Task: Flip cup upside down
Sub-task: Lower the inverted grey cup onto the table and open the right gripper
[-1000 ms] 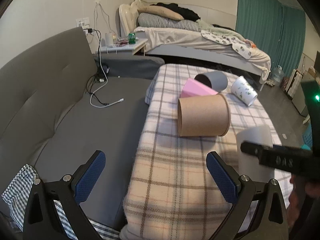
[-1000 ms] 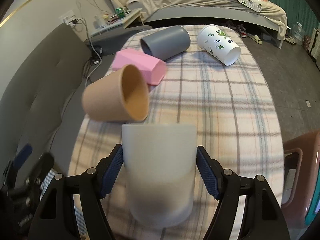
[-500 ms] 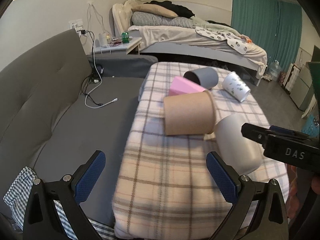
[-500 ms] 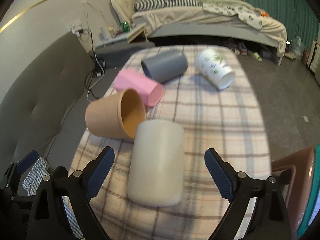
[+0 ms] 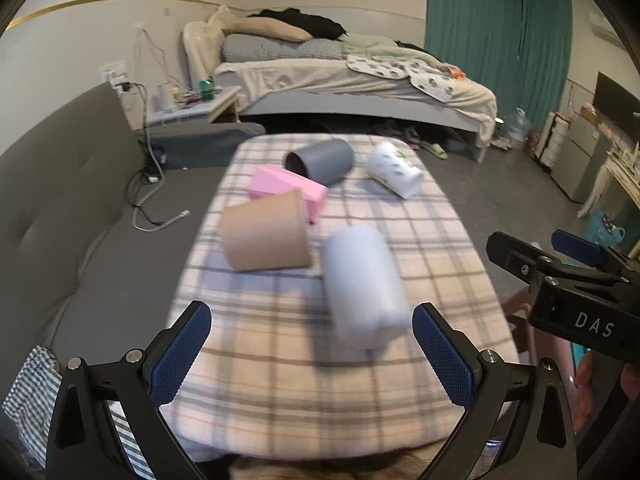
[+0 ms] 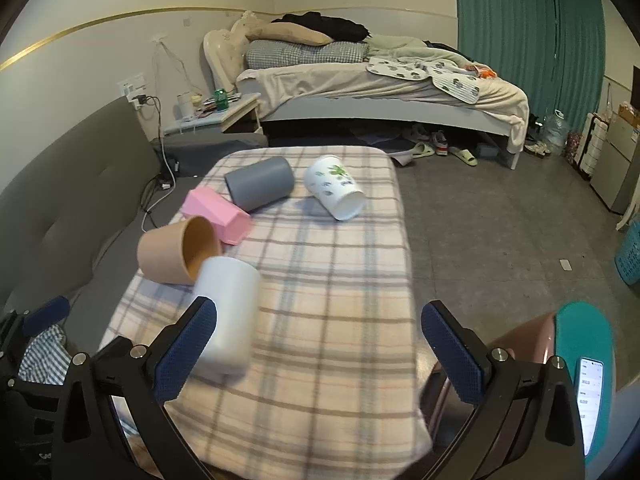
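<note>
A pale grey cup (image 5: 364, 286) lies on its side on the plaid-covered table (image 5: 280, 360); it also shows in the right wrist view (image 6: 228, 312). A tan cup (image 5: 266, 236), a pink cup (image 5: 280, 188), a dark grey cup (image 5: 320, 160) and a white leaf-print cup (image 5: 394, 168) also lie on their sides further back. My left gripper (image 5: 312, 356) is open and empty, just short of the pale cup. My right gripper (image 6: 320, 350) is open and empty, pulled back, with the pale cup by its left finger.
A grey sofa (image 5: 60, 200) with a cable lies left of the table. A bed (image 6: 380, 80) stands at the back, with a nightstand (image 6: 212, 116). A brown stool (image 6: 520, 344) and a teal object with a phone (image 6: 592, 380) are at the right.
My right gripper opened and let go of the pale grey cup, which went from upright between the fingers to lying on its side. Both grippers drew back from the table.
</note>
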Demonstrator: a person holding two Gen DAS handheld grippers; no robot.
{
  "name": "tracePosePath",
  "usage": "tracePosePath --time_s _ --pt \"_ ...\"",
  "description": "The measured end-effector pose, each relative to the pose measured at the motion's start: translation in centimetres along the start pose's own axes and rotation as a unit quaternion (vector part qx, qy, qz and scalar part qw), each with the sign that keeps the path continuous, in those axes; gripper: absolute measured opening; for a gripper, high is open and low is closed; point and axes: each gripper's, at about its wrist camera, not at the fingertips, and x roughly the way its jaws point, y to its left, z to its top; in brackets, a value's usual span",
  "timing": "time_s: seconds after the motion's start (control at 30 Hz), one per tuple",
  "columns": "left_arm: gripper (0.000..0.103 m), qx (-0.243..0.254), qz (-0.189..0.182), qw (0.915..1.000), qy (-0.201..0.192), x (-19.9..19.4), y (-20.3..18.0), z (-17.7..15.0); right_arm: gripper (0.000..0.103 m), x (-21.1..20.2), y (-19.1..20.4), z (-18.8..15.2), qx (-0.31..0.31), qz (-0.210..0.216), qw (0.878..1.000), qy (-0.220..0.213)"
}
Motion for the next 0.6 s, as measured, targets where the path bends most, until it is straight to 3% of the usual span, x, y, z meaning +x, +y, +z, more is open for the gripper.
tracePosePath --time_s 0.27,0.6 --pt "0.103 0.001 -0.008 0.9993 0.035 3.2 -2.9 -0.4 0.103 1.3 -4.1 -2.2 0.031 -0.015 0.999 0.016" --pt "0.102 -0.023 -0.015 0.9962 0.082 8.2 -3.1 -1.1 0.103 4.8 -6.7 -4.0 0.065 -0.015 0.996 0.054"
